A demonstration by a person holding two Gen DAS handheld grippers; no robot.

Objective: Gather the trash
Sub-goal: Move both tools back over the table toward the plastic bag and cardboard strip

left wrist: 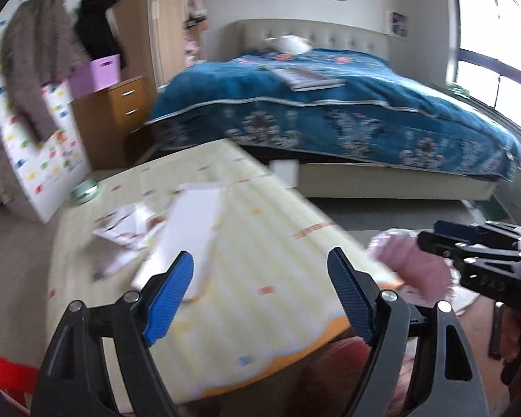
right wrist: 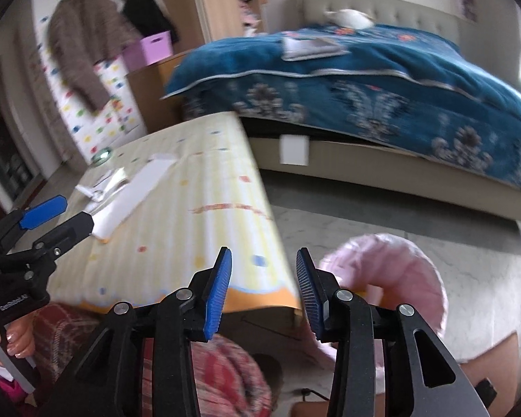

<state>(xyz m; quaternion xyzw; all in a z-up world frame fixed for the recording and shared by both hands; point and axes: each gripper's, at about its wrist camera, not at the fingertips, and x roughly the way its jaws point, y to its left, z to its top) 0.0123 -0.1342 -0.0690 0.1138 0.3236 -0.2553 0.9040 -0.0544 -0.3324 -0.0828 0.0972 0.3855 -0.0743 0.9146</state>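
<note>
Little legible text is found.

In the right wrist view, small white lettering is carried on the black body of the left gripper (right wrist: 57, 217), near the left edge; it is blurred and only partly readable, apparently ending in "AI". In the left wrist view, embossed characters are seen on the black body of the right gripper (left wrist: 430, 234), but they cannot be made out. The wall posters are too blurred to be read.
</note>
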